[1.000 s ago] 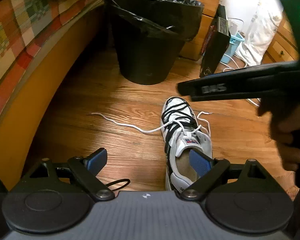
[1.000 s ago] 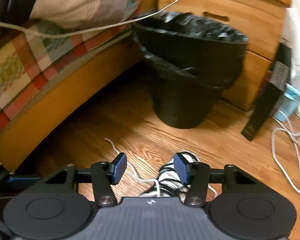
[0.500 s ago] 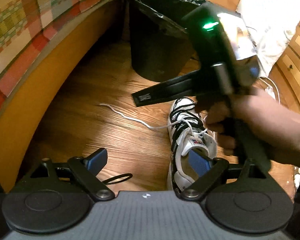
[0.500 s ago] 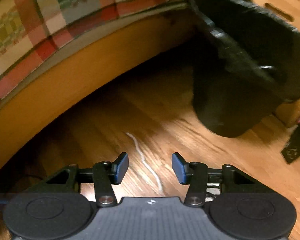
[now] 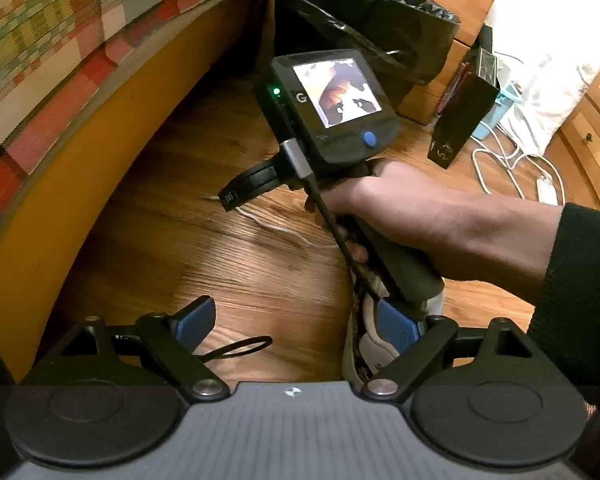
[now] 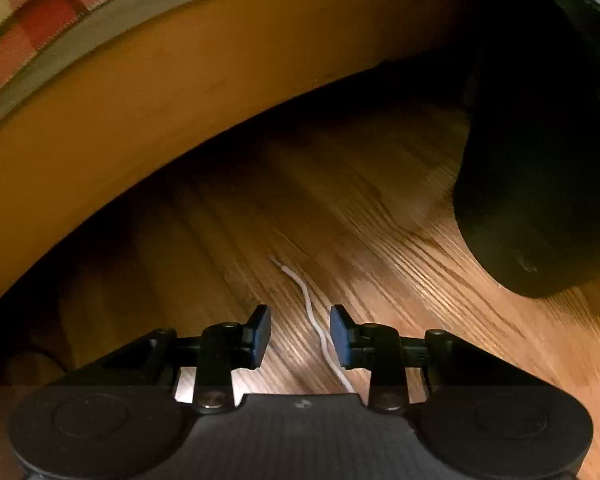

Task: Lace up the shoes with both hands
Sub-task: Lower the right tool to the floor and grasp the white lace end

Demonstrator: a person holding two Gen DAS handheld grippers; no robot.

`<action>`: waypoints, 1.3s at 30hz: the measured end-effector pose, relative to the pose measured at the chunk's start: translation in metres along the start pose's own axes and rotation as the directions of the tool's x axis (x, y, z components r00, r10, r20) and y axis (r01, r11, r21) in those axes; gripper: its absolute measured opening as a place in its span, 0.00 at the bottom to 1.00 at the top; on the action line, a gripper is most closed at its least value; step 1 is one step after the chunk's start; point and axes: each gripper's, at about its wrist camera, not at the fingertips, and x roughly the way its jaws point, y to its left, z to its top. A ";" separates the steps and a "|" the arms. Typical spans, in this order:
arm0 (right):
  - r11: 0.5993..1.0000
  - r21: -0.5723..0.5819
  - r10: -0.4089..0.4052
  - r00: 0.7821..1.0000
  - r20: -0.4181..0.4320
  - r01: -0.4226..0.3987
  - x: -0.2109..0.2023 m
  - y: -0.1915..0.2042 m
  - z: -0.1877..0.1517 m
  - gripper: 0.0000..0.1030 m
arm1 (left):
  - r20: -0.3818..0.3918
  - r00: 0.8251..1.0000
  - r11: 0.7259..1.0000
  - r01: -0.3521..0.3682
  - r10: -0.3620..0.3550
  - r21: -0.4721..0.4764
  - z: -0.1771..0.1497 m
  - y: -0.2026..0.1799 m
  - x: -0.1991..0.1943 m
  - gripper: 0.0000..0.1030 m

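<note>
Right tongs lowered over lace, closing; "G" on screen.

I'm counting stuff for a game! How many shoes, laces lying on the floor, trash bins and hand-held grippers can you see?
Shoe: 1
White lace: 1
Black trash bin: 1
Hand-held grippers: 2, left hand-held gripper and right hand-held gripper
Total: 5

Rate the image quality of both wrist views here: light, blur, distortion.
Left wrist view: evenly lit and sharp, strong fisheye bending of the bed frame; the screen on the right gripper's back is blown out in patches. Right wrist view: dim, the black bin is nearly featureless, floor grain is slightly smeared, but the white shoelace stays legible.
</note>
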 end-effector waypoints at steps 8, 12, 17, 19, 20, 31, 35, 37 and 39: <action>1.000 -0.010 0.005 1.000 -0.031 -0.006 0.025 -0.004 0.011 0.35 | -0.033 0.999 0.999 -0.032 0.031 -0.041 0.003 0.011 0.006 0.88; 1.000 -0.006 -0.008 0.999 -0.051 0.008 0.041 -0.006 0.014 0.33 | -0.063 0.996 0.998 -0.062 0.061 -0.006 0.000 0.008 0.012 0.88; 0.998 -0.034 -0.054 0.996 -0.071 0.051 0.053 -0.001 0.015 0.32 | -0.062 0.997 0.999 -0.040 0.040 0.009 -0.002 0.005 0.010 0.88; 0.998 -0.043 -0.055 0.996 -0.075 0.052 0.056 0.001 0.016 0.32 | -0.081 0.996 0.999 -0.044 0.045 0.010 -0.001 0.006 0.014 0.88; 0.998 -0.044 -0.052 0.996 -0.076 0.049 0.058 0.002 0.016 0.32 | -0.095 0.994 0.999 -0.044 0.045 0.013 -0.001 0.006 0.017 0.88; 0.998 -0.066 -0.012 0.995 -0.098 0.006 0.081 0.002 0.020 0.24 | -0.108 0.994 0.998 -0.025 0.031 0.050 0.000 -0.005 0.024 0.88; 0.997 -0.077 -0.014 0.995 -0.098 0.006 0.083 0.003 0.021 0.24 | -0.111 0.993 0.998 -0.021 0.028 0.063 -0.001 -0.006 0.024 0.88; 0.998 -0.065 -0.015 0.995 -0.101 0.008 0.085 0.001 0.022 0.24 | -0.113 0.993 0.997 -0.020 0.028 0.074 -0.002 -0.006 0.023 0.88; 0.998 -0.061 -0.017 0.995 -0.097 0.012 0.084 0.004 0.022 0.24 | -0.116 0.993 0.996 -0.021 0.031 0.084 -0.003 -0.007 0.024 0.88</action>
